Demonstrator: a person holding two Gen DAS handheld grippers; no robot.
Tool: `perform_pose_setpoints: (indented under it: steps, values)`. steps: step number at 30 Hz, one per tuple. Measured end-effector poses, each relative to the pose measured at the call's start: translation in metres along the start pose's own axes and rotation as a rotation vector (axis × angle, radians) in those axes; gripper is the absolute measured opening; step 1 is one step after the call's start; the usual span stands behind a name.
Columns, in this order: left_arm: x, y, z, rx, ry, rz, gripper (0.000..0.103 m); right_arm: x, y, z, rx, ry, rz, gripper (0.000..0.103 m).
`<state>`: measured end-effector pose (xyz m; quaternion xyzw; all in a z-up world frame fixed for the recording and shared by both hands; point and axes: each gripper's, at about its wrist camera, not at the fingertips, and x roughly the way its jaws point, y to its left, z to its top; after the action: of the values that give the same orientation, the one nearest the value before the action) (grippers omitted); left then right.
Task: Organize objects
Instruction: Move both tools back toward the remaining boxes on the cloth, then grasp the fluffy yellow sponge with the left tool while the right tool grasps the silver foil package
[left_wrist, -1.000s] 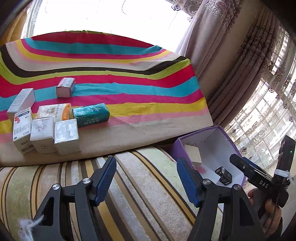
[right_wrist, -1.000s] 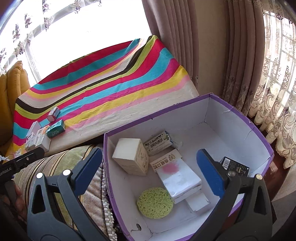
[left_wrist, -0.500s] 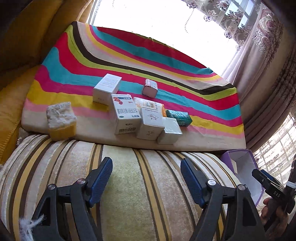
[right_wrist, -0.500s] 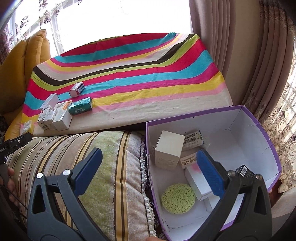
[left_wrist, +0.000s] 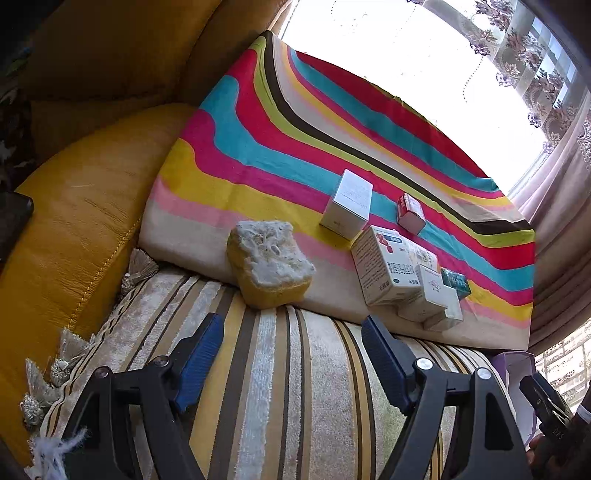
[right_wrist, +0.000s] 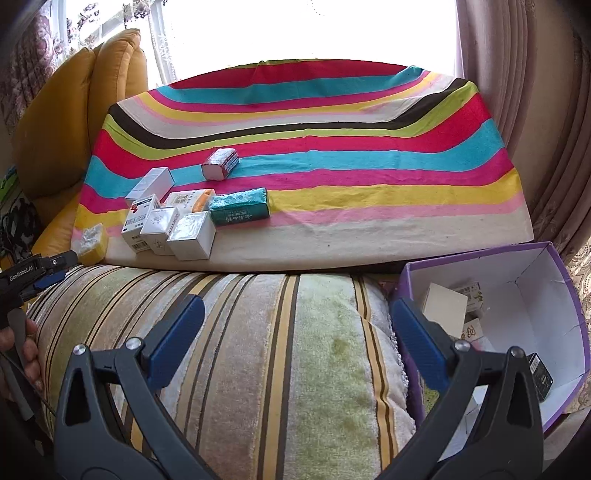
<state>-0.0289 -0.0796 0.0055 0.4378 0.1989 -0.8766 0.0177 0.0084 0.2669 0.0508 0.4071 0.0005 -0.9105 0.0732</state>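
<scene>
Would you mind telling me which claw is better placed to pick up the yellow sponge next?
Left, probably. The left claw is open and faces the sponge close ahead; the right claw sits nearer the purple box.

Lighting, as I read it: strong daylight from the window (left_wrist: 424, 66) behind the striped cloth (right_wrist: 314, 147), blown out to pure white in both views. Cloth colours bright and crisp. Short soft shadows under the boxes (right_wrist: 177, 225). Heavy fisheye bending at the edges; corners dark. Curtains (right_wrist: 535, 110) slightly soft; centre sharp.
</scene>
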Motion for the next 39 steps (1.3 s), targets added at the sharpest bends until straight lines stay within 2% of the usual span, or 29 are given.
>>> perform_pose_setpoints:
  steps: [5,11,15,16,18,23,26,29,34,39]
  values:
    - [0.02,0.002,0.016,-0.02,0.034,0.045,0.078,0.02,0.032,0.011,-0.055,0.027,0.008,0.102]
    - [0.044,-0.009,0.029,0.021,0.06,0.142,0.078,0.045,0.065,0.022,-0.128,0.055,0.011,0.102]
    - [0.057,-0.011,0.034,0.032,0.078,0.176,0.078,0.06,0.082,0.03,-0.164,0.072,0.008,0.102]
    - [0.059,-0.012,0.035,0.038,0.075,0.182,0.077,0.064,0.085,0.032,-0.173,0.076,0.004,0.102]
    - [0.063,-0.015,0.036,0.055,0.072,0.199,0.067,0.072,0.092,0.034,-0.189,0.085,0.001,0.101]
    - [0.064,-0.019,0.034,0.082,0.05,0.238,0.056,0.091,0.104,0.039,-0.218,0.117,-0.014,0.094]
    - [0.061,-0.02,0.032,0.084,0.038,0.216,0.054,0.1,0.106,0.043,-0.22,0.13,-0.017,0.089]
    - [0.055,-0.023,0.03,0.095,0.014,0.205,0.053,0.109,0.106,0.046,-0.214,0.148,-0.01,0.08]
    - [0.041,-0.031,0.025,0.126,-0.048,0.165,0.053,0.122,0.102,0.046,-0.186,0.189,0.011,0.046]
    - [0.031,-0.039,0.024,0.153,-0.091,0.109,0.053,0.116,0.097,0.044,-0.164,0.177,0.034,0.045]
